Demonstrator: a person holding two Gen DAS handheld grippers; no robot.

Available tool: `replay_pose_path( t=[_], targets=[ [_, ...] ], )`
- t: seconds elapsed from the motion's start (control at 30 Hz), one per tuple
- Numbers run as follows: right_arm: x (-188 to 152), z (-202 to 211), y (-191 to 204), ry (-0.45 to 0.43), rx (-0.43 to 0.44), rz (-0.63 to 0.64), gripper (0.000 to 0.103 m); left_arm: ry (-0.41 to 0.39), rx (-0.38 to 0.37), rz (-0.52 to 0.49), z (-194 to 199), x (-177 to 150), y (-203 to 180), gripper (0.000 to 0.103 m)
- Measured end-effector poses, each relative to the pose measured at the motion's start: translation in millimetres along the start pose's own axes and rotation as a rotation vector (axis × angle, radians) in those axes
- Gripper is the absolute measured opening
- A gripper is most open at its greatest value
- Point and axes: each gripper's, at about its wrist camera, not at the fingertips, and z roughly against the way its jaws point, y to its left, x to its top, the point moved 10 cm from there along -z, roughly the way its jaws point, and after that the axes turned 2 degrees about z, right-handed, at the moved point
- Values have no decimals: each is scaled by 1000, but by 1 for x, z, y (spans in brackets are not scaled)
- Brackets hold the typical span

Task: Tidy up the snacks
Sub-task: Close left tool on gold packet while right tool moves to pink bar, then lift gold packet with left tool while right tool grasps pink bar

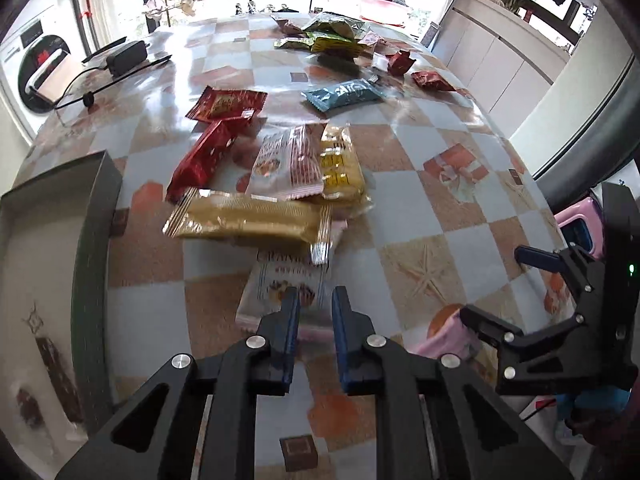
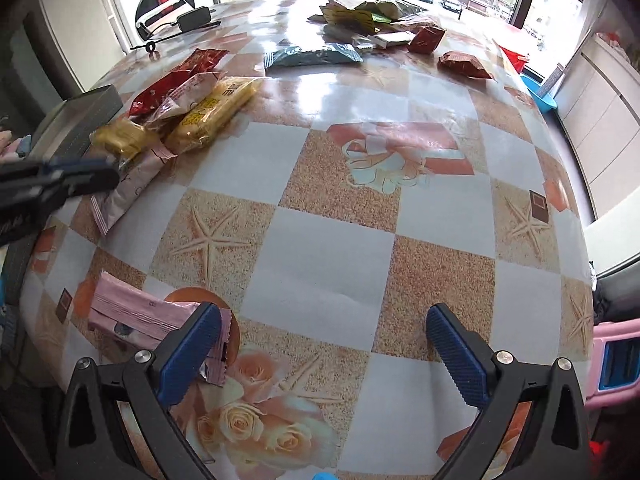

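The left gripper (image 1: 314, 306) has its jaws nearly together, pinching the pale pink snack packet (image 1: 280, 288). The right gripper (image 2: 324, 344) gapes wide, one finger (image 2: 192, 352) overlapping a pink wafer packet (image 2: 136, 314).

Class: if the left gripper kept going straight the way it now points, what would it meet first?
Most likely the pale pink-and-white snack packet lying right at the left gripper fingertips, under the gold packet; whether it already touches is unclear.

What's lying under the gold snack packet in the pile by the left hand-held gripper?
The gold packet lies across a pale pink-edged packet that runs toward the left hand-held gripper, whose jaws stand on it. How far that packet extends beneath is covered.
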Motion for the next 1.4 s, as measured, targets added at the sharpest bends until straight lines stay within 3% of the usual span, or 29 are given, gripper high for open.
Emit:
replay_pose_path(
  t=[0.07,0.1,0.13,0.2,0.27,0.4,0.53,0.57,0.67,0.73,0.83,0.97,1.1,1.23,1.3,1.4],
  targets=[
    [0,-1,1,-15,1,6,103,-47,61,-35,13,-3,4,21],
    [-1,0,0,-22,2,9,103,-67,87,-54,18,-1,6,33],
    [-4,2,0,-27,3,13,103,-88,107,-65,25,4,9,60],
    [-4,2,0,-33,4,16,103,-96,109,5,31,18,19,83],
    [1,0,2,-37,3,16,103,-65,58,169,29,31,32,83],
    [2,1,1,-44,1,12,103,70,-29,592,-4,39,60,83],
    [2,1,1,-46,2,14,103,111,-18,787,-30,36,66,84],
    [3,1,1,-48,2,15,103,68,14,791,-26,42,66,84],
    [2,1,2,-56,3,17,103,83,47,750,-29,45,60,75],
    [2,2,2,-63,3,20,103,76,33,703,-27,44,56,36],
    [2,2,2,-73,6,29,103,83,-31,690,-26,35,55,20],
    [2,3,3,-84,12,41,103,57,-102,649,-20,21,56,17],
    [2,3,3,-95,17,54,103,29,-115,520,-2,8,49,17],
    [4,1,3,-45,27,73,103,-23,-116,404,17,0,45,17],
    [5,5,6,-31,64,73,103,-29,-118,371,15,3,42,17],
    [9,27,29,-90,145,144,103,-20,-113,337,14,1,43,17]
  ],
)
